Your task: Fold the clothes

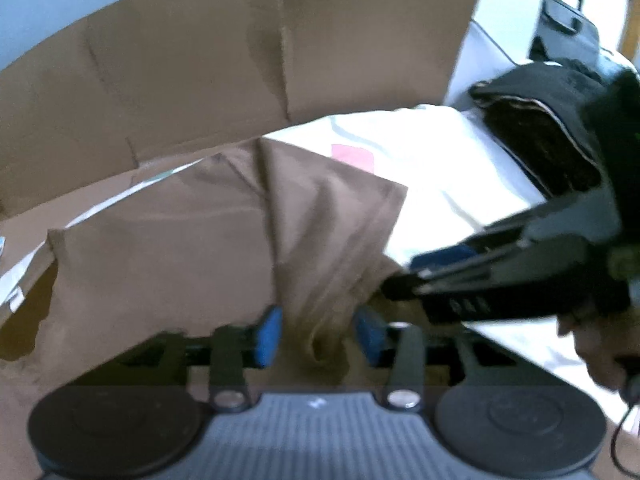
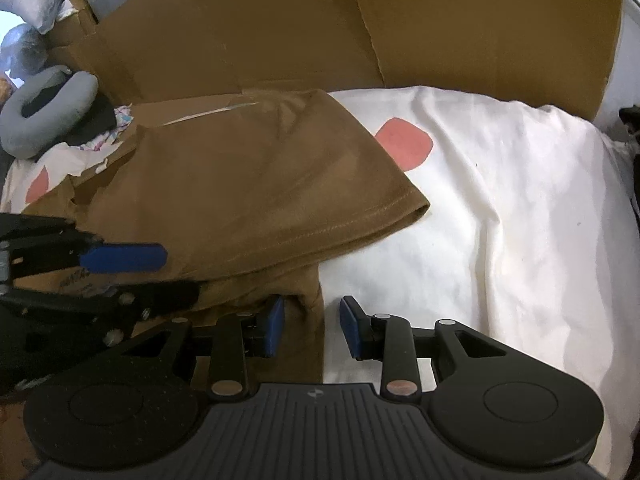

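nearest the lenses, both pairs of jaws stand at the near edge of the soft brown jersey t-shirt (image 2: 248, 200). the left gripper (image 1: 318, 334) has a bunched fold of brown cloth running up between its blue pads, but they stand apart with gaps beside the cloth, so whether they pinch it i cannot tell. the right gripper (image 2: 312, 328) is parted, a hanging corner of the shirt just inside its left pad, nothing clamped.

the shirt lies partly doubled over on the white bedsheet with coral patches (image 2: 500, 208). it looks light, limp and unslippery; it will sag and crease wherever unsupported, so the stitched hem (image 2: 372, 216) and the near corners are likely the firmest places to hold.

open sheet spreads to the right, giving room to drag and flatten. farther back, the upright brown cardboard panel (image 2: 440, 20) bounds the work area, and a grey neck pillow (image 2: 44, 108) crowds the far left.
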The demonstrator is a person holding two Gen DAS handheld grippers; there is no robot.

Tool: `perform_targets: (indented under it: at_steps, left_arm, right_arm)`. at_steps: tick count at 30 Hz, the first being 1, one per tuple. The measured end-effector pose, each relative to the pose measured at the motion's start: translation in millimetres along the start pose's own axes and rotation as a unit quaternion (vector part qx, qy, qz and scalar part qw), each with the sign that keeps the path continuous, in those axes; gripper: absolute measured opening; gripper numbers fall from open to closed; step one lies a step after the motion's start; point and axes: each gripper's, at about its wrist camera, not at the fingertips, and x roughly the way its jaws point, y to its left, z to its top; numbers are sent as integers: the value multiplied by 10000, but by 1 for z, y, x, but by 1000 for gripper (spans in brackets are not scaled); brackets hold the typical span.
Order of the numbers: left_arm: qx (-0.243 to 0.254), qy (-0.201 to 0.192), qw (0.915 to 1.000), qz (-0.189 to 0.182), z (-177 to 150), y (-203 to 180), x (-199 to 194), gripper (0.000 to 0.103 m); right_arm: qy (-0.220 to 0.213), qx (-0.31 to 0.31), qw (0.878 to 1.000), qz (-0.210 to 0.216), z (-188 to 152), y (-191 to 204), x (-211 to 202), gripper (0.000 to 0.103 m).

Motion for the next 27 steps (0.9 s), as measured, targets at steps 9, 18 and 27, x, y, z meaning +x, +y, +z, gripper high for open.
perform_targets:
  at_steps: [9, 18, 27]
  left_arm:
    - [910, 62, 9950, 400, -15, -16, 19, 71]
    - [889, -259, 9948, 427, -6, -14, 11, 19]
    - [-505, -118, 9982, 303, -2, 17, 2, 3]
  right_arm:
    - [-14, 271, 9996, 117, 1, -7, 2, 34]
    - [-87, 150, 9998, 54, 1, -5, 2, 32]
    - [-88, -28, 9999, -46, 2, -3, 4, 22]
